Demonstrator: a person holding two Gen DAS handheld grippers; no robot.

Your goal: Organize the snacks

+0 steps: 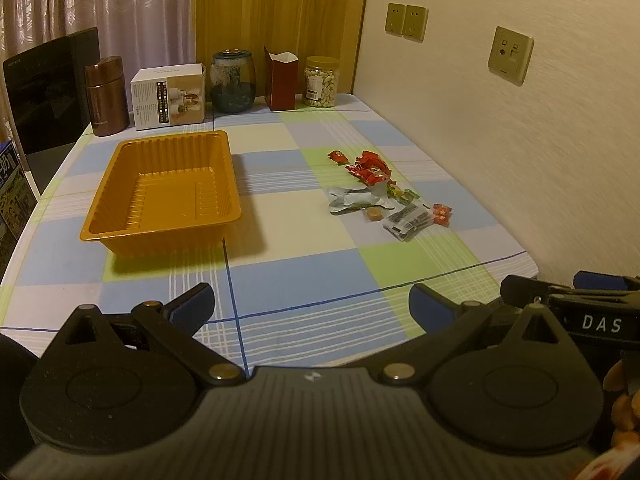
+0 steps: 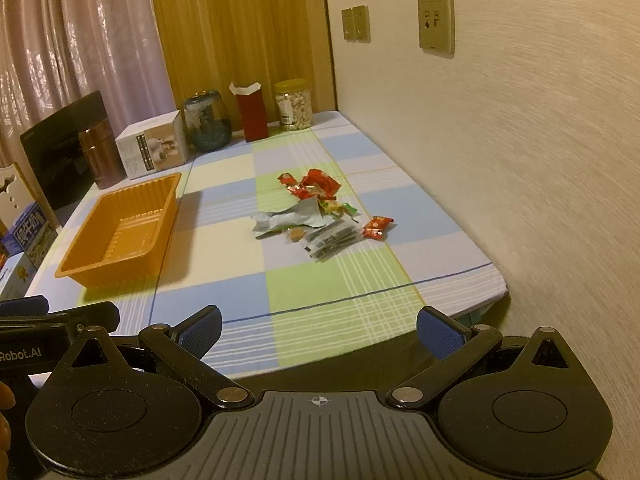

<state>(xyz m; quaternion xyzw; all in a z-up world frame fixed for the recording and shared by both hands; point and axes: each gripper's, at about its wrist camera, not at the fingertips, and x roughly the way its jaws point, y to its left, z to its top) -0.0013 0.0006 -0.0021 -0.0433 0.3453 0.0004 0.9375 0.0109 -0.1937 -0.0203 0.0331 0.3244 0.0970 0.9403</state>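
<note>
An empty orange plastic tray (image 1: 120, 236) (image 2: 80, 270) sits on the left of the checked tablecloth. To its right lies a loose pile of snack packets (image 1: 380, 194) (image 2: 316, 216): red wrappers at the back, a silver-grey one in the middle, a clear striped packet and a small red one in front. My left gripper (image 1: 312, 304) hangs open over the table's near edge, nothing between its blue pads. My right gripper (image 2: 320, 330) is open too, at the near edge, short of the pile. Each gripper shows at the edge of the other's view.
Along the back edge stand a brown flask (image 1: 106, 96), a white box (image 1: 168, 96), a dark glass jar (image 1: 233, 82), a red carton (image 1: 281, 78) and a jar of nuts (image 1: 321, 82). A wall (image 1: 520, 140) runs close along the right side. A dark chair back (image 1: 44, 96) and boxes stand at left.
</note>
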